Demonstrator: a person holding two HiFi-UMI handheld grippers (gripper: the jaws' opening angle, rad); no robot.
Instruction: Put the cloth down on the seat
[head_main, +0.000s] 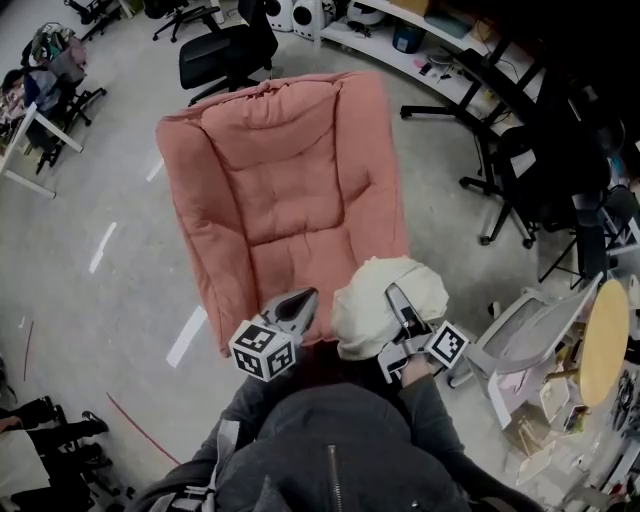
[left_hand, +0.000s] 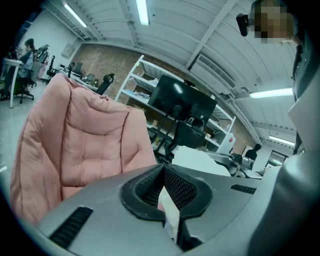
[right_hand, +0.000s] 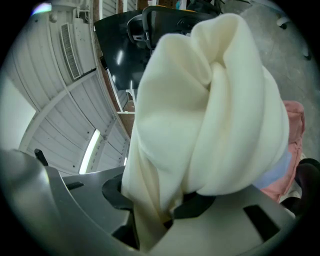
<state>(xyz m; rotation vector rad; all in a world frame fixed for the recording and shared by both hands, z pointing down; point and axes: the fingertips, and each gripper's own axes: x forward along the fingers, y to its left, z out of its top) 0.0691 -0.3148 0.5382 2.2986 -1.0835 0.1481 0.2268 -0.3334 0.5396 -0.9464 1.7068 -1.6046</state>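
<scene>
The seat (head_main: 290, 190) is a wide pink padded recliner that fills the middle of the head view, its front edge just ahead of me. A bunched cream cloth (head_main: 370, 300) hangs over that front right corner, with my right gripper (head_main: 398, 298) shut on it. The right gripper view shows the cloth (right_hand: 210, 100) bulging up from the right gripper (right_hand: 155, 215), with a bit of the pink seat (right_hand: 295, 120) behind. My left gripper (head_main: 303, 298) is shut beside the cloth over the seat's front edge. In its own view the left gripper (left_hand: 162, 170) shows a pale strip in its seam, facing the seat (left_hand: 85, 140).
A black office chair (head_main: 225, 50) stands behind the seat. Dark desks and chairs (head_main: 540, 170) crowd the right, with a white chair (head_main: 520, 335) and a round wooden table (head_main: 605, 340) near my right side. Grey floor (head_main: 100, 250) lies to the left.
</scene>
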